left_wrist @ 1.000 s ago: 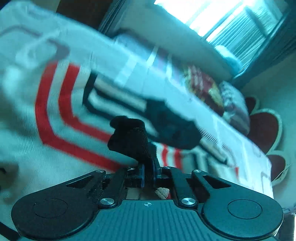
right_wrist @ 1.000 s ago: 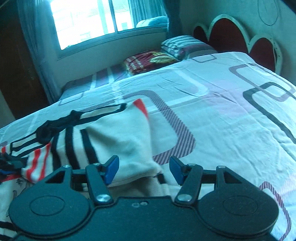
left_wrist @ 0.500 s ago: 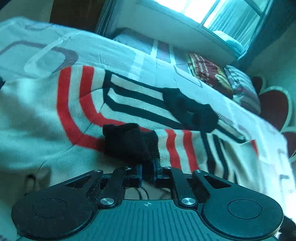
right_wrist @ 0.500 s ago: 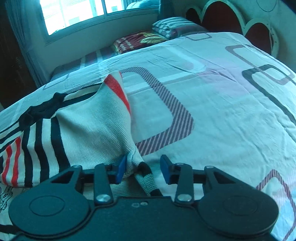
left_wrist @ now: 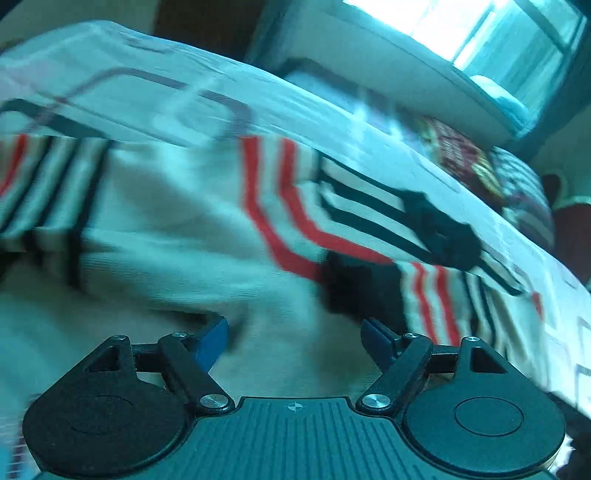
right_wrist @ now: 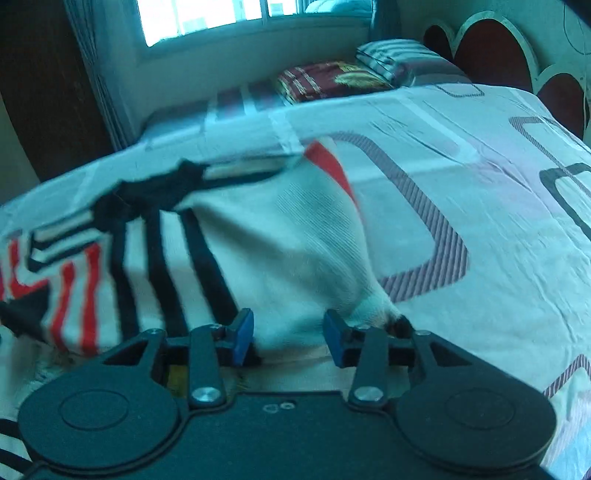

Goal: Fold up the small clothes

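Note:
A small white knit sweater (left_wrist: pixel 177 236) with red and black stripes lies spread on the bed. Its black cuff (left_wrist: pixel 354 291) rests on the sweater body, just ahead of my left gripper (left_wrist: pixel 295 341), which is open and empty. In the right wrist view the sweater (right_wrist: pixel 288 243) has a sleeve folded over its body. My right gripper (right_wrist: pixel 288 341) is open, its blue fingers (right_wrist: pixel 242 336) standing either side of the sleeve's narrow end, not closed on it.
The bed sheet (right_wrist: pixel 480 206) is white with rounded-square outlines. Pillows (right_wrist: pixel 332 79) lie at the far side under a bright window (right_wrist: pixel 221 14). A scalloped red headboard (right_wrist: pixel 491 48) stands at the right. A dark wardrobe (right_wrist: pixel 40 92) is at the left.
My left gripper has let go of the black cuff and opened; the cuff now lies on the sweater. My right gripper stayed open and moved slightly over the sleeve end.

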`<state>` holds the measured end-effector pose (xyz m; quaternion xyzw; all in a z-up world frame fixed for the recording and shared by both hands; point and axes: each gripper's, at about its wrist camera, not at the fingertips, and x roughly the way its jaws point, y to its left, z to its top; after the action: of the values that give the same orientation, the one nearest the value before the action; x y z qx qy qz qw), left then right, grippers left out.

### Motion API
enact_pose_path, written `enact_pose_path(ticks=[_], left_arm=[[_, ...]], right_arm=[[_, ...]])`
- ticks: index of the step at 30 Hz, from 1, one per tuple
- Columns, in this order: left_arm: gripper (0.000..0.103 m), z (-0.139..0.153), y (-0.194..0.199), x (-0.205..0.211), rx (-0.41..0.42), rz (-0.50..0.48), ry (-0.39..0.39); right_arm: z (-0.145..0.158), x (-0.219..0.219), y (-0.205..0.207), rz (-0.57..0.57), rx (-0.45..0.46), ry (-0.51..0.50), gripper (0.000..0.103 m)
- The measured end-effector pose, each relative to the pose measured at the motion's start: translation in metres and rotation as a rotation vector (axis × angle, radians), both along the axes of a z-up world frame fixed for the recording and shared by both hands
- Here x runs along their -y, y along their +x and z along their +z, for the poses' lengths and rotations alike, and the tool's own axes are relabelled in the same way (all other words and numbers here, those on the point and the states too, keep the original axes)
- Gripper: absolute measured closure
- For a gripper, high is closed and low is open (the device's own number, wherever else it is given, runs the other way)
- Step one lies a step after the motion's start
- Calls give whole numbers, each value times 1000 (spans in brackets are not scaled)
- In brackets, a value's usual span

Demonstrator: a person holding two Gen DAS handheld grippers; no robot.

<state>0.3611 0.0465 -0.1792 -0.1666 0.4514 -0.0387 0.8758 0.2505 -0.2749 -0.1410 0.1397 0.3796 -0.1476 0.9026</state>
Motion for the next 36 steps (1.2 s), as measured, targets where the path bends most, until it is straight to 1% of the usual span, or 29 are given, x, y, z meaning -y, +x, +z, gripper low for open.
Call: enact_pose_path(ticks=[2,4,7,9,16,21,22,26,27,28,29,30,31,32,33,35,36], left_arm=[[24,0,-3,-18,-8,35,-14],[24,0,-6,-39,-21,90,-24],[24,-4,-12,-74,-29,179,-25],[24,-9,-15,-99,-42,231,-40],[24,-24,-30,-181,-44,404,-82],[24,-35,-30,-231,-36,504,-138],[24,-36,-29,-237,-28,514,-149],[25,-45,-21,-259,27,544,-237],[33,-47,-18,-262,43,547,-254],[48,-50,-16,-266,61,550,-279],[75,-55,-13,-268,54,553,-301],[82,-62,-11,-272,48,572,-333],[83,-69,-11,-277,61,597,-376],[83,-72,-12,-278,72,611,-401],[83,-73,-12,-277,83,613,-402],[83,-73,-11,-273,103,613,-380],[88,-72,-10,-271,107,616,-372]], right_arm=[[10,-15,4,38,27,14,58],[14,-31,12,95,42,56,57],[14,-63,24,175,34,64,57],[11,-84,31,218,26,75,57],[15,-143,53,322,38,100,57],[13,-170,65,353,28,81,56],[11,-173,67,352,22,83,56],[4,-184,71,347,1,79,56],[3,-185,72,345,-2,80,56],[3,-187,72,345,-4,79,56],[2,-188,73,345,-5,75,56],[2,-189,73,346,-5,70,56],[2,-190,74,346,-6,67,56],[1,-190,75,346,-7,64,56],[1,-190,75,344,-6,60,56],[0,-188,76,338,-3,50,56],[0,-187,77,333,-2,46,56]])
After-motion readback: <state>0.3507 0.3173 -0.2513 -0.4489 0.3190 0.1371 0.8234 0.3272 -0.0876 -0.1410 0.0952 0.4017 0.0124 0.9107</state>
